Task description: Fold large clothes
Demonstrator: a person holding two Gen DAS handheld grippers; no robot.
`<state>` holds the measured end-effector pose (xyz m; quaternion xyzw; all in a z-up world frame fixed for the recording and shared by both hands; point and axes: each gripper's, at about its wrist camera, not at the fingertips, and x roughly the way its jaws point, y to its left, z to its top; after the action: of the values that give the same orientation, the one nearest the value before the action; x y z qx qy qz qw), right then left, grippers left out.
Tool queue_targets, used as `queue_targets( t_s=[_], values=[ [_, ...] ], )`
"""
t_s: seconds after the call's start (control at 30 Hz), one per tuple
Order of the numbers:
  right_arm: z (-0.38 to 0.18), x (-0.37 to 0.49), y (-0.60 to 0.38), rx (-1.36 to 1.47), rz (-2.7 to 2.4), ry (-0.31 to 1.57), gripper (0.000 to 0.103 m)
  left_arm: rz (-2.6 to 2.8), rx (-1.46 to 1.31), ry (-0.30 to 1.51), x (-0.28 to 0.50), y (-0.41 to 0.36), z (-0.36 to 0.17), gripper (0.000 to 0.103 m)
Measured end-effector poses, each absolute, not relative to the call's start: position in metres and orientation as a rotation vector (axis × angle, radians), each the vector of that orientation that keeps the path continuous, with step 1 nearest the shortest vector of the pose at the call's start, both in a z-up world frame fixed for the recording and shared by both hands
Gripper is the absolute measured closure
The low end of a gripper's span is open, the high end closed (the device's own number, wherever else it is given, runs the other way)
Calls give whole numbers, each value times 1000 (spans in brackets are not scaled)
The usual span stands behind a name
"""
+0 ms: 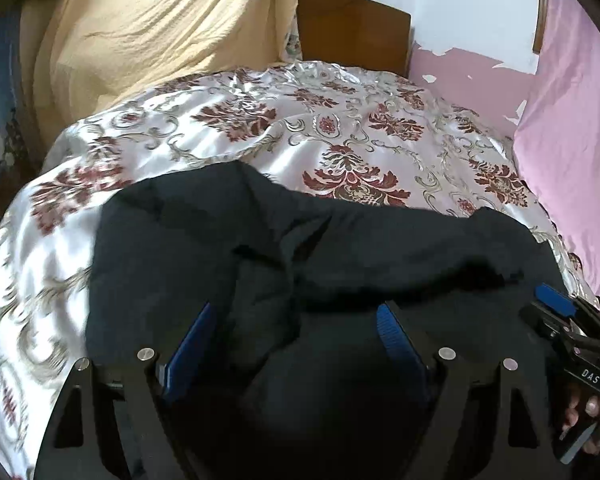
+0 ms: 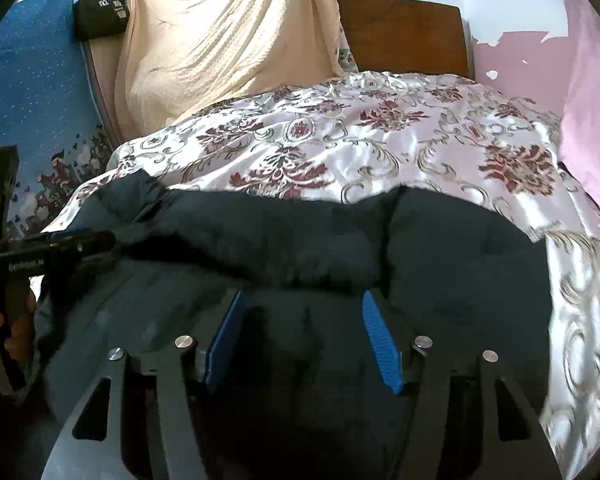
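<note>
- Dark padded jacket (image 1: pixel 300 248) lies bunched on the bed's floral satin bedspread (image 1: pixel 260 128).
- Left hand-held gripper (image 1: pixel 296 336) hovers over it, jaws spread, gripping nothing.
- Right hand-held gripper (image 2: pixel 302 332) likewise, jaws apart.
- Wooden headboard (image 2: pixel 404 36) at 12 o'clock; yellow cloth (image 2: pixel 220 40) at 11 o'clock.

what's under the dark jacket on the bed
The dark jacket lies on a floral satin bedspread, which shows on its left, right and far sides. Whatever is directly beneath the jacket is covered.

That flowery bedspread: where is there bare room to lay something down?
The bedspread lies bare between the dark jacket and the wooden headboard, and along the pink curtain. Near the left gripper and right gripper, the jacket fills everything.
</note>
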<state>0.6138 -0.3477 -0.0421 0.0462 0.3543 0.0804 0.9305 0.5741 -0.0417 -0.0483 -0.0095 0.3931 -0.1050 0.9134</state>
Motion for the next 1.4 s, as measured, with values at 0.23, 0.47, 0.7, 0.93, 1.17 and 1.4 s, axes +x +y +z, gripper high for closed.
queue_targets(
  t_s=[0.23,0.47,0.7,0.93,1.17,1.4],
  values=[
    [-20,561,-355,151,147,723,25,-179,-36,778,508,-30,-21,8],
    [14,514,-341,109,153,672,15,-150,-39,700,454,-29,13,1],
    [48,461,-340,96,141,608,3,-114,-59,649,400,-25,38,0],
    [72,407,-332,88,150,579,2,-139,-76,617,338,-25,58,0],
    [86,354,-330,85,152,564,2,-140,-68,617,285,-26,66,0],
    [91,305,-326,53,192,564,2,-145,-105,609,243,-21,72,0]
  ],
)
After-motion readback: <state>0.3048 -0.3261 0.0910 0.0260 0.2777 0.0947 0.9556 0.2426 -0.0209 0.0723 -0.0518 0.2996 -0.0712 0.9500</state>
